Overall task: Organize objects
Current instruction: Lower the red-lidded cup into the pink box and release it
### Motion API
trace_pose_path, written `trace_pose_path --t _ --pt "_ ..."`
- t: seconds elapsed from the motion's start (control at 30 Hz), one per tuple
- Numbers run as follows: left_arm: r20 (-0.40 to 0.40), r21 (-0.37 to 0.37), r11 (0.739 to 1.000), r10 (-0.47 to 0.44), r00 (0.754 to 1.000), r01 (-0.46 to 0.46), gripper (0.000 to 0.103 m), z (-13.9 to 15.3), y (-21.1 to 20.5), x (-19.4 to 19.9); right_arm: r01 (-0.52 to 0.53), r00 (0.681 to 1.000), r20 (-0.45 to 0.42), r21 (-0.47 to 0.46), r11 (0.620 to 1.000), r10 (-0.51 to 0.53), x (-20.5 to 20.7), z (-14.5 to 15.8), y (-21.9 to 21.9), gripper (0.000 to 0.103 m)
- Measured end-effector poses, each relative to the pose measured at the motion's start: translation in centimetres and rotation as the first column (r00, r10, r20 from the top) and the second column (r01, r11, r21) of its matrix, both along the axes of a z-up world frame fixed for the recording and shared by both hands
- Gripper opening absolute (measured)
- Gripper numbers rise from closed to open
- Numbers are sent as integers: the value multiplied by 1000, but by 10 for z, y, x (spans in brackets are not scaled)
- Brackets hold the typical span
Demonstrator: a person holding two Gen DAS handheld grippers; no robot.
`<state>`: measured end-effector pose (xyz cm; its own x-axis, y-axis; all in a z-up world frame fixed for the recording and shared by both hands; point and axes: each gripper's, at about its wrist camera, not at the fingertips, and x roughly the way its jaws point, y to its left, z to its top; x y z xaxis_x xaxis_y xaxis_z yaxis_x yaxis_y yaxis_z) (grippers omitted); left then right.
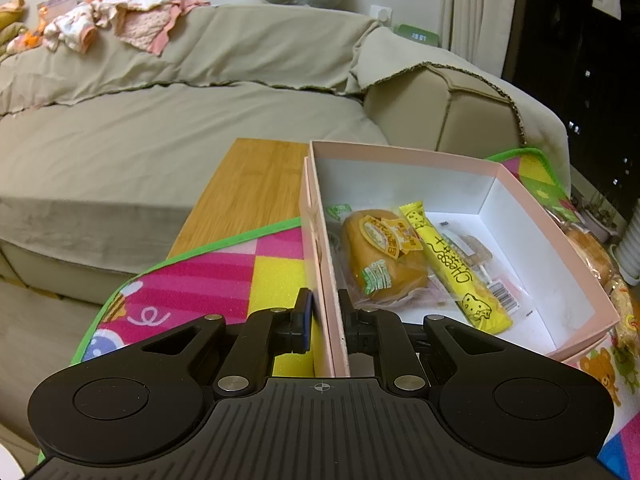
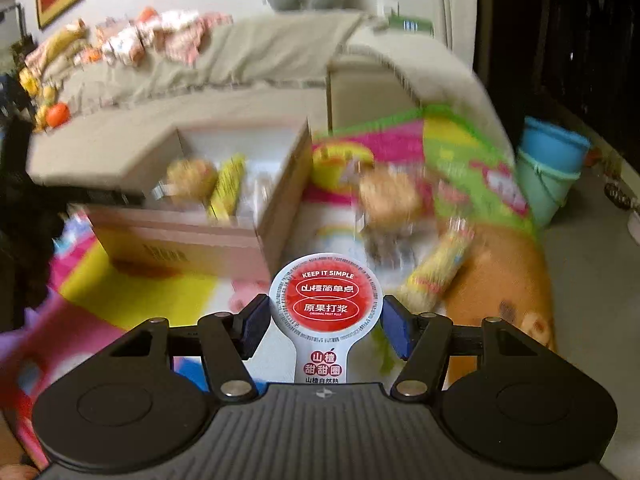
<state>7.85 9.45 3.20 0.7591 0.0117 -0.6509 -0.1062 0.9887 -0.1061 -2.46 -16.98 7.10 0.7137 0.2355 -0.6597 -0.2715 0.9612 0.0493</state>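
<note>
A pink box (image 1: 560,256) with a white inside stands open on the colourful play mat (image 1: 224,276). In it lie a wrapped orange bun (image 1: 380,256), a yellow cheese stick packet (image 1: 456,272) and a clear packet (image 1: 476,252). My left gripper (image 1: 325,320) is shut on the box's near left wall. My right gripper (image 2: 325,320) is shut on a white snack cup with a red round label (image 2: 326,300), held above the mat to the right of the box (image 2: 192,236). The right wrist view is blurred.
A wrapped bun (image 2: 390,200) and a yellow packet (image 2: 436,272) lie on the mat right of the box. A wooden table top (image 1: 248,188) lies under the mat. A covered sofa (image 1: 180,120) with clothes stands behind. Blue buckets (image 2: 548,168) stand at the right.
</note>
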Motion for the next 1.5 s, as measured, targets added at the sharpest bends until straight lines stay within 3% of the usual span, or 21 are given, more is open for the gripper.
trace_pose_path --t 0.23,0.43,0.77,0.9,1.13,1.5 --pt "0 -3 1000 -1 1000 1 15 0 0 0 -51 979 200 91 995 31 5 72 13 61" --pt "-1 -1 1000 -3 1000 3 15 1 -1 1 -136 955 281 128 982 95 31 99 51 61" --pt "-2 -2 1000 -8 1000 8 15 1 -1 3 -206 951 258 120 971 170 72 83 109 61" --pt "-3 -2 1000 -11 1000 11 15 1 -1 2 -214 962 204 150 965 182 90 69 120 61" --pt "-1 -3 1000 -10 1000 10 15 1 -1 3 -174 976 161 175 969 146 89 52 101 68" --pt "0 -2 1000 -6 1000 6 15 -1 -2 2 -72 994 90 134 988 60 73 26 51 73"
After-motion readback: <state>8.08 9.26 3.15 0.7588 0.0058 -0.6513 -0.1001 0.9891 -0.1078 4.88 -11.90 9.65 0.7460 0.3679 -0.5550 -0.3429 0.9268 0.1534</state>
